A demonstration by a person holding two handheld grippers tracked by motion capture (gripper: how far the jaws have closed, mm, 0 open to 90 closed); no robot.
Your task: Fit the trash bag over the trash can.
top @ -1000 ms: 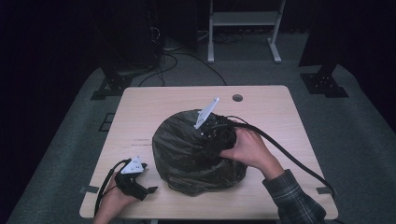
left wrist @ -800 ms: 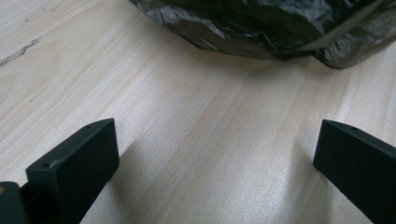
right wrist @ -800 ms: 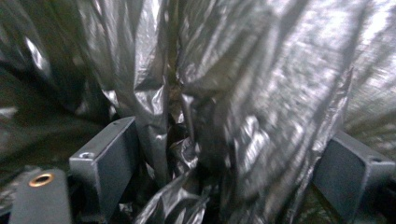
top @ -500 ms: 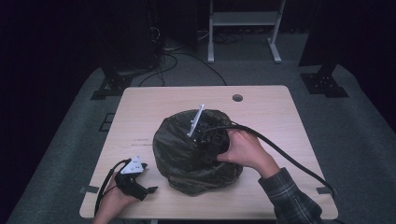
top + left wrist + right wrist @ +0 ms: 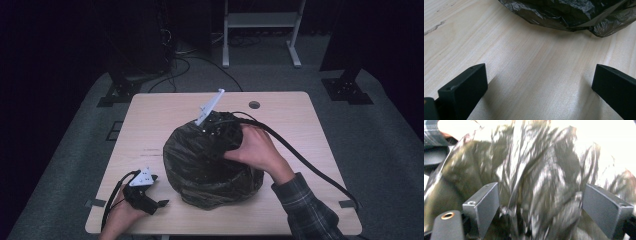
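Note:
A crumpled black plastic bag (image 5: pixel 210 165) sits bulging in the middle of the table. My right gripper (image 5: pixel 218 129) is pushed into the bag's top from the right, its grey plate sticking up and its tips hidden in the folds. In the right gripper view its jaws (image 5: pixel 541 207) stand wide apart with blurred glossy bag film (image 5: pixel 534 175) between them; no pad is seen pressing. My left gripper (image 5: pixel 156 202) lies on the table at the front left, open, with bare wood between its fingers (image 5: pixel 539 85). The bag's lower edge (image 5: pixel 564 15) lies just beyond it.
The wooden table (image 5: pixel 150 125) has a round cable hole (image 5: pixel 254 105) at the back. A thick black cable (image 5: pixel 305 160) trails from the right gripper over the right side. A white stand (image 5: pixel 260 30) and dark equipment stand on the floor behind.
The right gripper dipped into the bag's top, then rose again, its grey plate now higher and leaning back to the right. The left gripper stayed still.

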